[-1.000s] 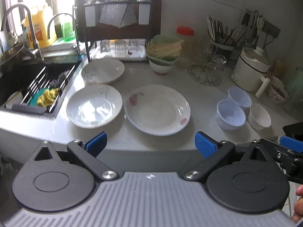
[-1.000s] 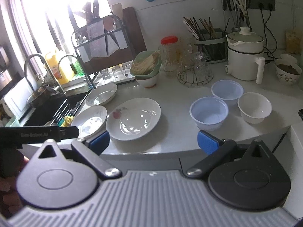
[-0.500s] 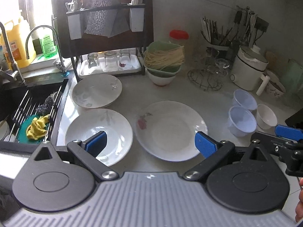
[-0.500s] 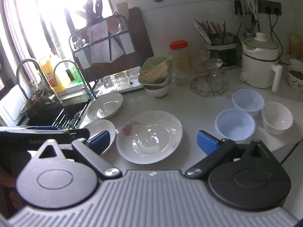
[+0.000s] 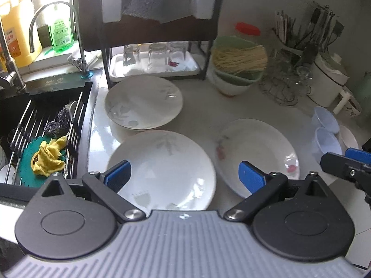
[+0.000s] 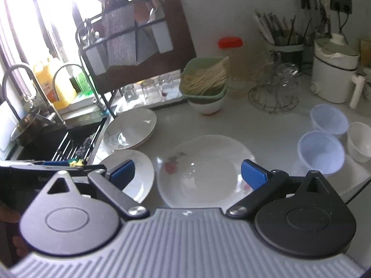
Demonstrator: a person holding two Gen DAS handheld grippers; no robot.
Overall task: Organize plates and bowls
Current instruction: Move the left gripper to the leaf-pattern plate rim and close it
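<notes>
Three white plates lie on the counter: a near-left plate [image 5: 162, 169] [image 6: 136, 173], a far-left plate with a grey leaf print [image 5: 143, 103] [image 6: 131, 128], and a larger plate with red flowers [image 5: 257, 153] [image 6: 204, 169]. Two pale blue bowls [image 6: 321, 150] [image 6: 329, 118] and a white bowl [image 6: 360, 141] stand at the right. My left gripper [image 5: 184, 176] is open and empty, above the near-left plate. My right gripper [image 6: 187, 173] is open and empty, above the flowered plate's near edge.
A black sink [image 5: 41, 125] with a wire rack and yellow cloth [image 5: 48, 155] lies left. A dish rack with glasses [image 5: 155, 58], a green basket of noodles on a bowl [image 5: 236, 62], a wire stand [image 6: 273, 92], a utensil holder [image 6: 285, 46] and a white cooker [image 6: 334, 74] line the back.
Both grippers have moved forward over the counter; the plates now look nearer and larger. The left gripper has come over the near-left plate. Both stay open.
</notes>
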